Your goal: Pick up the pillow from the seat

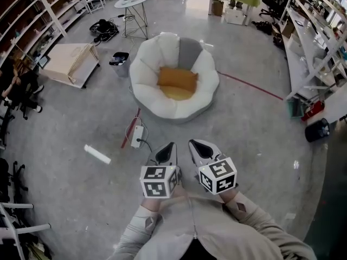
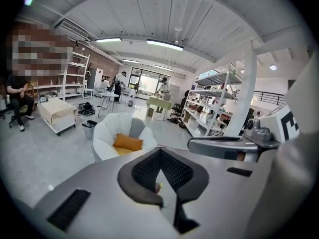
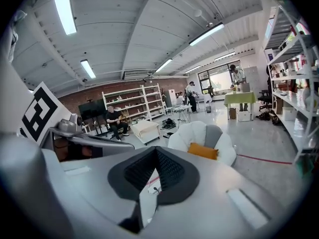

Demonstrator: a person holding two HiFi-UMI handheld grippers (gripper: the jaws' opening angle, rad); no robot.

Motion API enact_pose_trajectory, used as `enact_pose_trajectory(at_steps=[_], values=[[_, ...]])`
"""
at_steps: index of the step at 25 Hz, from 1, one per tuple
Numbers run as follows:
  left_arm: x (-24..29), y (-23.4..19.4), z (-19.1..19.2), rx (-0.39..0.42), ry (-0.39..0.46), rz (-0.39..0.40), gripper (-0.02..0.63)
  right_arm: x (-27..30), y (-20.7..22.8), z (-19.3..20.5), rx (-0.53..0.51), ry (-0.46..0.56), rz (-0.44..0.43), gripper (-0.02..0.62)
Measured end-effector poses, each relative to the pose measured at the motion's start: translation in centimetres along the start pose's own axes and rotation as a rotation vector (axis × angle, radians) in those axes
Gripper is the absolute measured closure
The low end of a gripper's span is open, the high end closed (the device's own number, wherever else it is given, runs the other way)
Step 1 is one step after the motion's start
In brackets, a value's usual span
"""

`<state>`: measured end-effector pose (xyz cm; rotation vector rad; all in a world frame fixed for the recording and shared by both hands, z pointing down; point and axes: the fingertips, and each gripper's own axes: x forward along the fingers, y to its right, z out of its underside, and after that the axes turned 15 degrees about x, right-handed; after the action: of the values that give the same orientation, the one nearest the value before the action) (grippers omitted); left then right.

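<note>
Both my grippers are empty w/ jaws fully closed: left gripper (image 1: 168,148), then right gripper (image 1: 196,145), side by side. Orange pillow (image 1: 177,78) lies at centre of the white seat (image 1: 145,86), well apart from both.

The pillow (image 1: 177,79) lies in the seat (image 1: 146,75). A bin (image 1: 119,64) stands just left of the seat, a box (image 1: 70,63) farther left, a table (image 1: 132,1) behind.
</note>
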<state>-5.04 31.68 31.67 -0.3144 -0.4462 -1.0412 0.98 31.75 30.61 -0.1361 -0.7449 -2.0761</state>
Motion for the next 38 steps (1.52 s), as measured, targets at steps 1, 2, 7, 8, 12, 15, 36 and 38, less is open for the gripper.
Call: enact_pose_trajectory(at_steps=[1, 2, 7, 8, 12, 15, 36, 38], values=[[0.5, -0.8, -0.4, 0.003, 0.003, 0.002, 0.601, 0.8, 0.1, -0.5, 0.000, 0.004, 0.006, 0.595], [1.0, -1.6, -0.8, 0.005, 0.004, 0.006, 0.601, 1.7, 0.2, -1.1, 0.000, 0.010, 0.011, 0.595], [3.6, -5.1, -2.3, 0.014, 0.003, 0.028, 0.601, 5.7, 0.5, -3.4, 0.002, 0.026, 0.028, 0.595], [4.1, -5.8, -2.6, 0.016, 0.003, 0.031, 0.601, 6.5, 0.6, -3.7, 0.003, 0.026, 0.030, 0.595], [5.8, -8.5, -3.4, 0.018, 0.000, 0.041, 0.601, 9.4, 0.5, -4.9, 0.005, 0.024, 0.031, 0.595], [6.8, -10.1, -3.6, 0.021, -0.008, 0.054, 0.601, 11.3, 0.3, -5.4, 0.007, 0.022, 0.035, 0.595], [13.4, -14.9, -4.7, -0.022, -0.033, 0.077, 0.602, 18.1, 3.6, -7.8, -0.001, -0.023, 0.051, 0.595], [14.2, -15.5, -5.2, -0.024, -0.032, 0.068, 0.601, 19.0, 4.1, -8.4, -0.005, -0.028, 0.043, 0.595]])
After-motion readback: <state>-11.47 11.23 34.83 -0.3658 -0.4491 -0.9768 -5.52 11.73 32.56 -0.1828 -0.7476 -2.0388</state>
